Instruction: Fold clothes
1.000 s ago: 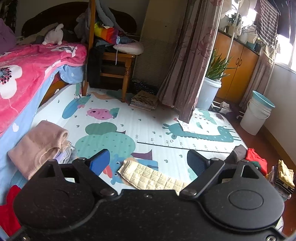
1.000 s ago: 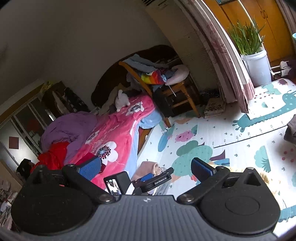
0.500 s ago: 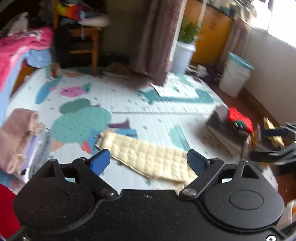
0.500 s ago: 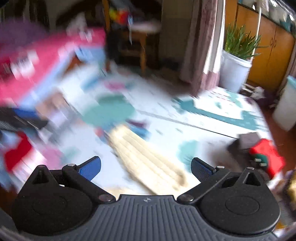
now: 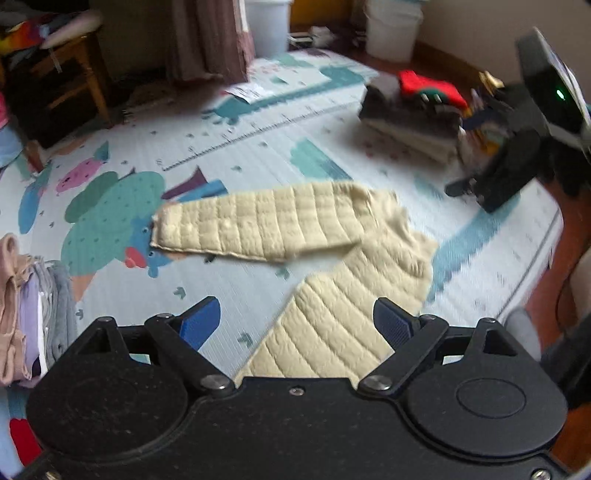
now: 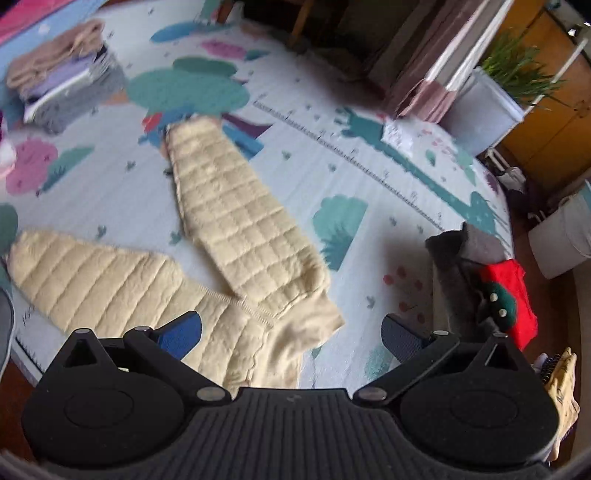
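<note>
Cream quilted trousers [image 5: 295,229] lie spread on the patterned play mat [image 5: 258,147], legs apart in a V. They also show in the right wrist view [image 6: 229,206]. My left gripper [image 5: 295,326] is open and empty, hovering over the end of the near leg. My right gripper [image 6: 291,334] is open and empty above the waist end. The right gripper also shows at the right edge of the left wrist view [image 5: 517,155].
A folded stack of pink, lilac and grey clothes [image 6: 62,85] sits at the mat's left. A pile of dark, red and green clothes [image 6: 491,280] lies at the right. A chair [image 5: 66,81], curtain [image 5: 210,37], white planter [image 6: 480,110] and bucket [image 5: 391,29] stand beyond.
Both grippers swung down from looking across the room to looking at the mat. The trousers now fill both views. Both stay open.
</note>
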Motion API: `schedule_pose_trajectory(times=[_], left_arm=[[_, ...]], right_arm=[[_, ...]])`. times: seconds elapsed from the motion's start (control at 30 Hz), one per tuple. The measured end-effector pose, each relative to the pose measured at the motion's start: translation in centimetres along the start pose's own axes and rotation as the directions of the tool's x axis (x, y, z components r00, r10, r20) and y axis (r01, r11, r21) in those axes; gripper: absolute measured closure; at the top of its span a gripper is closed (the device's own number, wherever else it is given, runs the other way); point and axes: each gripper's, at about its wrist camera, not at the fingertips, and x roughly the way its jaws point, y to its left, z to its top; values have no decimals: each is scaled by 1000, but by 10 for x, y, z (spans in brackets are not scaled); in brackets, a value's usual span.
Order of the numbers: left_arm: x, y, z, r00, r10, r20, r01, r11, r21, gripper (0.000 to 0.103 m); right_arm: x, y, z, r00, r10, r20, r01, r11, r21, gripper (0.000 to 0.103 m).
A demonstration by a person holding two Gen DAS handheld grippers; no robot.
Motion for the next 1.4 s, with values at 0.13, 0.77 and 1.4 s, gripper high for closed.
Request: schedule_pose_trajectory(times=[0.13, 0.77, 1.4], left_arm=[[14, -8, -10, 1000, -2, -13, 2, 1000, 22, 12], [87, -41, -103, 988, 70, -135, -18, 937, 349, 14], [149, -27, -162, 950, 99, -295, 21, 926, 377, 34]], right_arm=[[8, 8, -6, 999, 23, -24, -24, 999, -22, 0], [49, 34, -39, 998, 62, -31, -68, 952, -300, 0], [124, 57, -163, 989, 128, 69, -23, 603, -797, 39]])
